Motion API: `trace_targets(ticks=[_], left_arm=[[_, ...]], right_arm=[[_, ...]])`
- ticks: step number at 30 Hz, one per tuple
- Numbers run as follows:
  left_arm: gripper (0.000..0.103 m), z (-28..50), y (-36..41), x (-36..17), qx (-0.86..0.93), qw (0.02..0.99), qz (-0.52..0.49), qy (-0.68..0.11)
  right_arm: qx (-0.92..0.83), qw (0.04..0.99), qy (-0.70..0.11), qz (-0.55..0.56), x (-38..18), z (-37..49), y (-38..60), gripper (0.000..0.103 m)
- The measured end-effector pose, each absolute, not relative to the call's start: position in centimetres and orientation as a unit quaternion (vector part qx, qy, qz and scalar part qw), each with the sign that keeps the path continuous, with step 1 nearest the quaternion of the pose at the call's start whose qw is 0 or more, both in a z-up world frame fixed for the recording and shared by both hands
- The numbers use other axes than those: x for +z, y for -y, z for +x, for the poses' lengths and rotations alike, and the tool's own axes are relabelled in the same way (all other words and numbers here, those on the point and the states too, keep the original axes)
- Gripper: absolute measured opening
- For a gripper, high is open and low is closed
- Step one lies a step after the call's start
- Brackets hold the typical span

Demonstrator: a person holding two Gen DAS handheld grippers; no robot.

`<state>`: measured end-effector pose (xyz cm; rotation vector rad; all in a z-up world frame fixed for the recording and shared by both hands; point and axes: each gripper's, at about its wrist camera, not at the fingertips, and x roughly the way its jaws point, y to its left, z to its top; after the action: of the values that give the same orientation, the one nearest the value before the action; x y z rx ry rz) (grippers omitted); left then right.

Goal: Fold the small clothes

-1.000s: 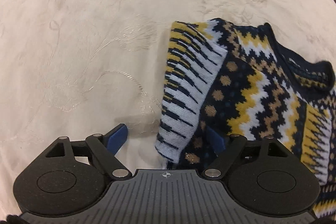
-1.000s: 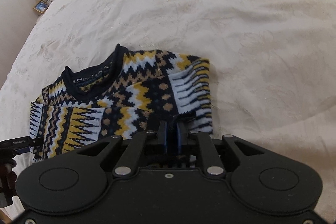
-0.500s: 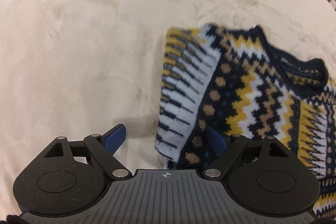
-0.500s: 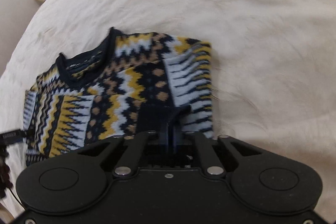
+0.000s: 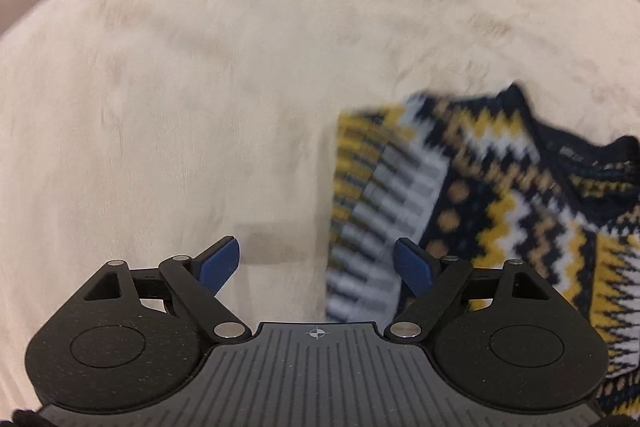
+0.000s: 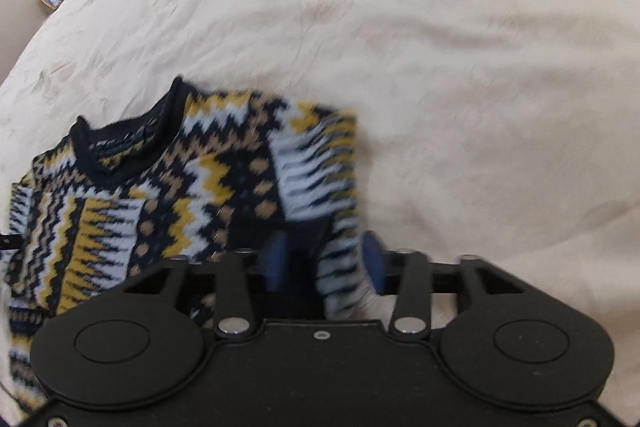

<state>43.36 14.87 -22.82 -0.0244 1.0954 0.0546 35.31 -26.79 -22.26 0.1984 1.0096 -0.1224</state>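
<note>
**Sleeve fold laid, both claws open**

R gripper [image 6: 322, 261]: blue pads spread apart w/ the folded sleeve end [image 6: 340, 267] loose between them, not pinched. L gripper [image 5: 316, 265]: jaws wide, holding nothing; its right pad sits at the sweater's near-left edge, left pad over bare bedspread [image 5: 200, 87].

Step, as I read it: side fold is set, grip let go. Next prob. calls for a fresh pinch at the hem or shoulders to fold lengthwise, w/out dragging the laid sleeve.

Knit sweater [image 6: 192, 195]: navy w/ yellow, white, tan zigzags + dots, dark ribbed collar [image 6: 128, 147] facing away. Lies flat on cream bedspread, sleeves tucked over the front. Both views motion-blurred.
</note>
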Motion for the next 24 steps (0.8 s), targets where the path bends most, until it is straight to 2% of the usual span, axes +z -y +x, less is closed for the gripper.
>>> trace_targets(ticks=[6, 13, 15, 17, 19, 24], left_arm=[[0.084, 46.3, -12.6, -21.5, -0.013, 0.867, -0.001, -0.499], [0.085, 50.3, -11.4, -24.1, 0.006, 0.858, 0.031, -0.513], [0.086, 51.0, -12.2, -25.1, 0.027, 0.854, 0.022, -0.519], [0.092, 51.5, -13.0, -25.8, 0.036, 0.85, 0.011, -0.526], [0.099, 51.7, -13.1, -26.2, 0.034, 0.849, 0.015, -0.527], [0.099, 50.6, -13.6, -25.6, 0.009, 0.855, 0.017, -0.519]], right_arm=[[-0.048, 0.88, -0.466, 0.081, -21.9, 37.6, 26.6, 0.057], [-0.022, 0.873, -0.482, 0.071, -23.8, 40.3, 25.3, 0.057], [-0.028, 0.866, -0.495, 0.062, -24.7, 40.9, 25.5, 0.058], [-0.04, 0.858, -0.51, 0.056, -25.7, 41.3, 26.0, 0.06], [-0.047, 0.853, -0.515, 0.067, -26.5, 41.4, 26.8, 0.068], [-0.045, 0.852, -0.513, 0.09, -26.8, 41.2, 27.9, 0.071]])
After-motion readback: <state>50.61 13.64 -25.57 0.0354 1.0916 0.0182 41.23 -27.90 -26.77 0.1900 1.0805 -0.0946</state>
